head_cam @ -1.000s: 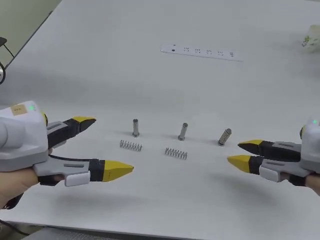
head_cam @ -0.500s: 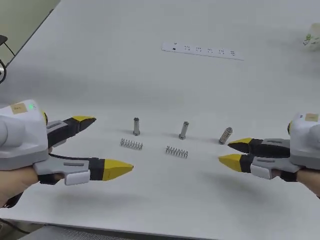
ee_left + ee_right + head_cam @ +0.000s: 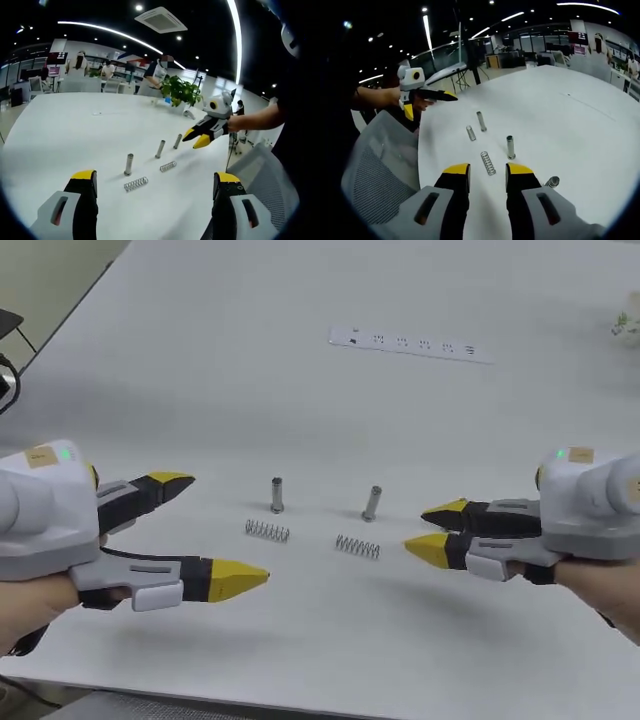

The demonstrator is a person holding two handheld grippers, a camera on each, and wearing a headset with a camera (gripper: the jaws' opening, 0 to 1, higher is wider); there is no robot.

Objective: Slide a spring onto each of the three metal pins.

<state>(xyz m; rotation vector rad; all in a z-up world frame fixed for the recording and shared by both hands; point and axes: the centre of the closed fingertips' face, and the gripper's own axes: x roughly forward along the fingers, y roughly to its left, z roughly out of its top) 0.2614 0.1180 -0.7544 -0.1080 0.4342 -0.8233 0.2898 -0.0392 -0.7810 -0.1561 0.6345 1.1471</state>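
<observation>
Two bare metal pins stand upright on the white table, the left pin (image 3: 277,494) and the middle pin (image 3: 372,503). A loose spring (image 3: 267,531) lies in front of the left one, and a second loose spring (image 3: 358,547) in front of the middle one. The third pin (image 3: 178,141) wears a spring; it also appears beside my right jaw (image 3: 551,182). My left gripper (image 3: 208,530) hangs wide open at the left, holding nothing. My right gripper (image 3: 432,528) is narrowly open and holds nothing, just right of the middle pin.
A white power strip (image 3: 410,344) lies far back on the table. The table's front edge runs close below both grippers. A mesh chair (image 3: 375,170) stands at that edge. A potted plant (image 3: 180,90) and people are at the far end.
My right gripper has moved left toward the pins and now covers the spring-carrying pin in the head view. The left gripper, pins and loose springs have stayed put.
</observation>
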